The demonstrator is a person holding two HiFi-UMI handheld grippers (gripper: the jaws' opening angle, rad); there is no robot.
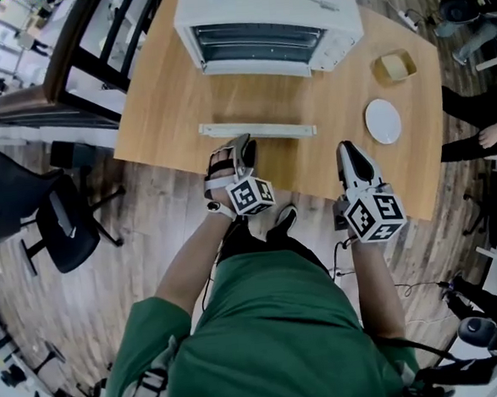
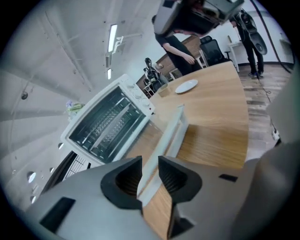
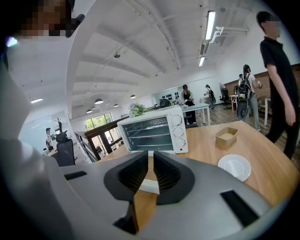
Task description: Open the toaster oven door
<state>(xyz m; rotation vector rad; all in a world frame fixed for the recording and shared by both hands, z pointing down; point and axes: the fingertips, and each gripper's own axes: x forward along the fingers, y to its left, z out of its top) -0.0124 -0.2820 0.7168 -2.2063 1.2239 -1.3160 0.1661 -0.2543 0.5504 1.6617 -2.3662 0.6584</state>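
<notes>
Nearby, right of the toaster oven (image 1: 262, 23), a white plate (image 1: 383, 120) and tan box (image 1: 394, 66) sit clear while the left gripper (image 1: 243, 143) clamps the door handle (image 1: 286, 130) and the right gripper (image 1: 347, 148) hangs slightly agape, empty.

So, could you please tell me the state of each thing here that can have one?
toaster oven door: fully open, folded down flat.
toaster oven: racks in place, nothing seen on them.
left gripper: closed on the door handle.
right gripper: jaws a narrow gap apart, empty.
plate: empty.
tan container: open-topped, contents unclear.
</notes>
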